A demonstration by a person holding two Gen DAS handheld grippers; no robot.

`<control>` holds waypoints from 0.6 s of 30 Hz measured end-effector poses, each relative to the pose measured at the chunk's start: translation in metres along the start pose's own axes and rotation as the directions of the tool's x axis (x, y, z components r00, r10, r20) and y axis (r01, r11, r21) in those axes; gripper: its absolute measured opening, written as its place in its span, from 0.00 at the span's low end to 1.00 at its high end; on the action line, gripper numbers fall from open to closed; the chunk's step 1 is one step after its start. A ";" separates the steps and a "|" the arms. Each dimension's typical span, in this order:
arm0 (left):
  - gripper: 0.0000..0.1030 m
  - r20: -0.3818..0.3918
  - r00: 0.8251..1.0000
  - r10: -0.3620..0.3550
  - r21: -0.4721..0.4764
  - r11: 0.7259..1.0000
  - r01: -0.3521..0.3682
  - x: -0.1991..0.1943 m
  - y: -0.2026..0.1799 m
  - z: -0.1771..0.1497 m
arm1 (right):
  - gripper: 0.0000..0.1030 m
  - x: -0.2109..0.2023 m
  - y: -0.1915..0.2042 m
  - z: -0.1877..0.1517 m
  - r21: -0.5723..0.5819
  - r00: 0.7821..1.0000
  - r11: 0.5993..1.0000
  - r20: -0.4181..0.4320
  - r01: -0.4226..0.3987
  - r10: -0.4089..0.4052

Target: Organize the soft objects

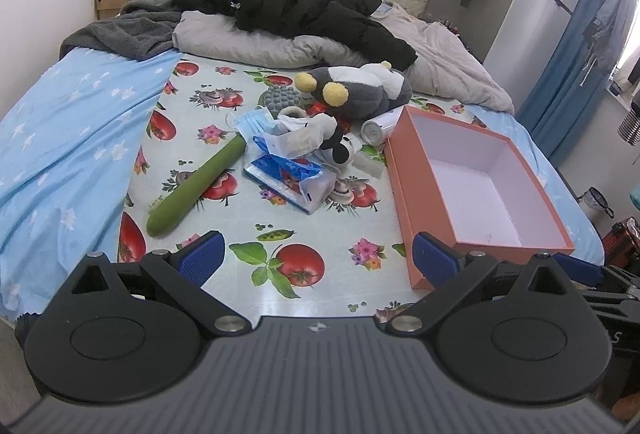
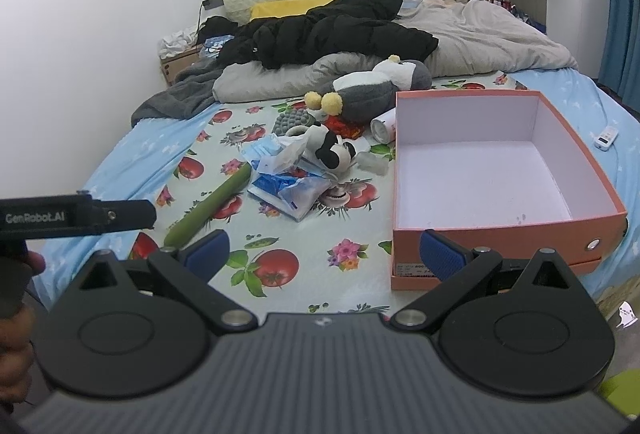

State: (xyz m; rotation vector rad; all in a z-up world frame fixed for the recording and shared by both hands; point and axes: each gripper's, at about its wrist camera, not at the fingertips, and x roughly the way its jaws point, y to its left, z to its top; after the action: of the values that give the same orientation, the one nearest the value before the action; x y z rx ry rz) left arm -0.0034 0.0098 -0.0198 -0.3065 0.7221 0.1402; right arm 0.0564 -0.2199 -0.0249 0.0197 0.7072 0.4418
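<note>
- Our left gripper (image 1: 316, 260) and right gripper (image 2: 322, 254): ribbed blue pads spread wide, empty.
- Orange cardboard box (image 2: 600, 189), white-lined, sits on glossy tomato-print cloth (image 1: 320, 234).
- Grey plush penguin (image 1: 360, 89) beside smooth green cucumber-shaped toy (image 1: 196, 185).

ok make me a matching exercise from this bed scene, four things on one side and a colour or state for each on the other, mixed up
Things:
1. long cucumber-shaped toy
2. box
3. big plush with round feet
4. left claw

Colour or state:
A. orange outside, nothing inside
B. open, holding nothing
C. green, lying flat on the fruit-print sheet
D. grey and white with yellow feet, lying by the duvet

Right pairs: 1-C, 2-A, 3-D, 4-B
</note>
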 end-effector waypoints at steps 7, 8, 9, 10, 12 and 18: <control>0.99 -0.002 1.000 0.000 0.000 1.000 0.000 0.001 0.001 0.002 | 1.00 0.001 0.000 -0.001 0.000 1.000 1.000 0.001 0.000 0.000; 0.99 -0.003 1.000 -0.001 0.000 1.000 0.001 0.001 0.001 0.002 | 1.00 0.001 -0.001 -0.001 -0.001 1.000 1.000 0.001 0.000 0.000; 0.99 -0.003 1.000 -0.001 0.000 1.000 0.001 0.002 0.002 0.002 | 1.00 0.002 -0.001 -0.001 -0.001 1.000 1.000 0.001 0.000 0.000; 0.99 -0.003 1.000 0.001 0.001 1.000 -0.001 0.002 0.001 0.002 | 1.00 0.002 -0.001 -0.001 0.000 1.000 1.000 -0.001 0.000 0.000; 0.99 -0.003 1.000 -0.001 -0.001 1.000 0.001 0.002 0.001 0.002 | 1.00 0.003 -0.001 0.000 0.000 1.000 1.000 -0.007 -0.001 0.001; 0.99 -0.013 1.000 -0.010 -0.011 1.000 0.010 0.006 0.000 -0.001 | 1.00 0.006 -0.002 0.000 0.001 1.000 1.000 -0.022 0.001 -0.001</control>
State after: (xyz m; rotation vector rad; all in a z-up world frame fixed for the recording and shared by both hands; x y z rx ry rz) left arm 0.0011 0.0095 -0.0246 -0.3213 0.7323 0.1325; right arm 0.0610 -0.2193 -0.0293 0.0156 0.7286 0.4413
